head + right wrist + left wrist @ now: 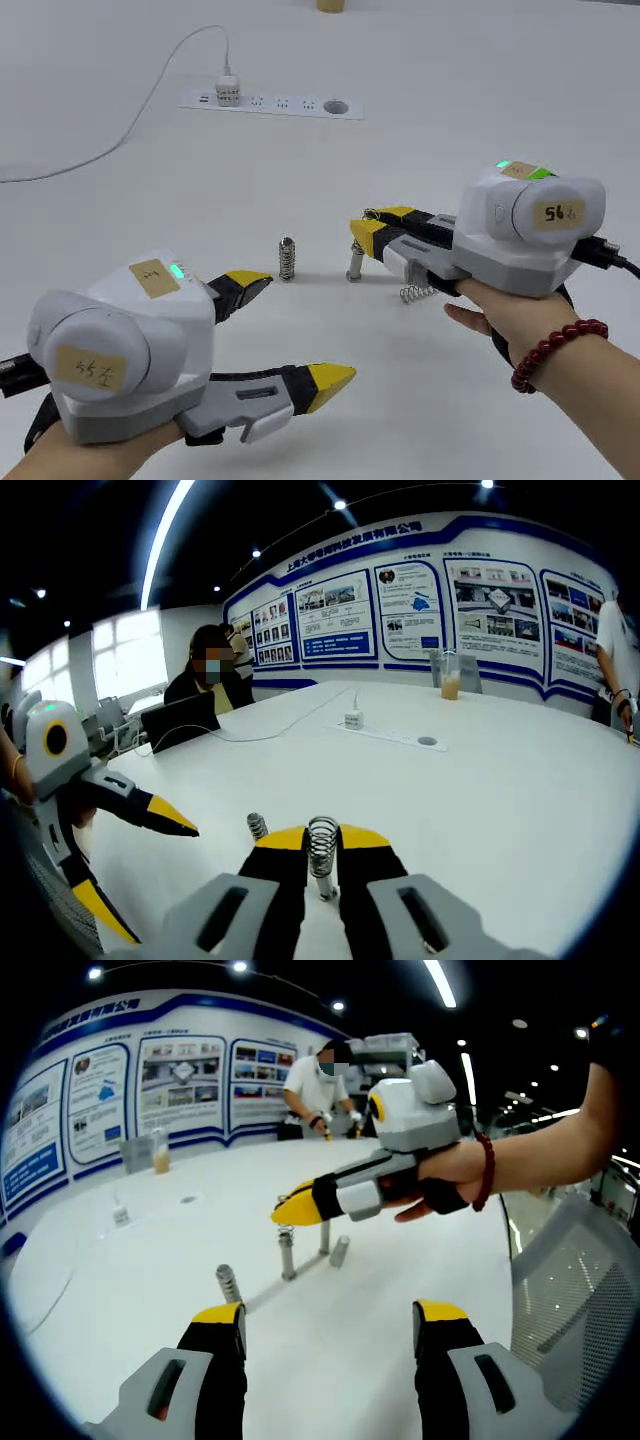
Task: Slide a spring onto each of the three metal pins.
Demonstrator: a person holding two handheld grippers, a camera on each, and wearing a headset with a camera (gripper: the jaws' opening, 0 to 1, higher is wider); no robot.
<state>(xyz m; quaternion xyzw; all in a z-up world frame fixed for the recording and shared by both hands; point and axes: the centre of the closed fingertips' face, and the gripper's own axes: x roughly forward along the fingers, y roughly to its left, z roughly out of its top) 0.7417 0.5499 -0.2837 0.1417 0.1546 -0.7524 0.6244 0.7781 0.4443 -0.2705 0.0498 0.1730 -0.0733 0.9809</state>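
Observation:
One upright metal pin with a spring on it (pixel 287 258) stands mid-table, also the pin with a spring (pixel 229 1282) just beyond my left jaws. A second pin (pixel 355 262) stands to its right. My right gripper (pixel 378 222) is shut on a spring (pixel 322 845) and holds it over the top of that pin (pixel 287 1257). A loose spring (pixel 415 293) lies on the table under the right gripper. Another upright pin (pixel 324 1237) stands behind. My left gripper (pixel 292 330) hangs open near the front, nothing between its jaws.
A white power strip (pixel 270 102) with a plugged charger and cable lies at the back of the white table (pixel 200 190). A cup with orange liquid (pixel 452 685) stands far off. People sit and stand at the table's far sides.

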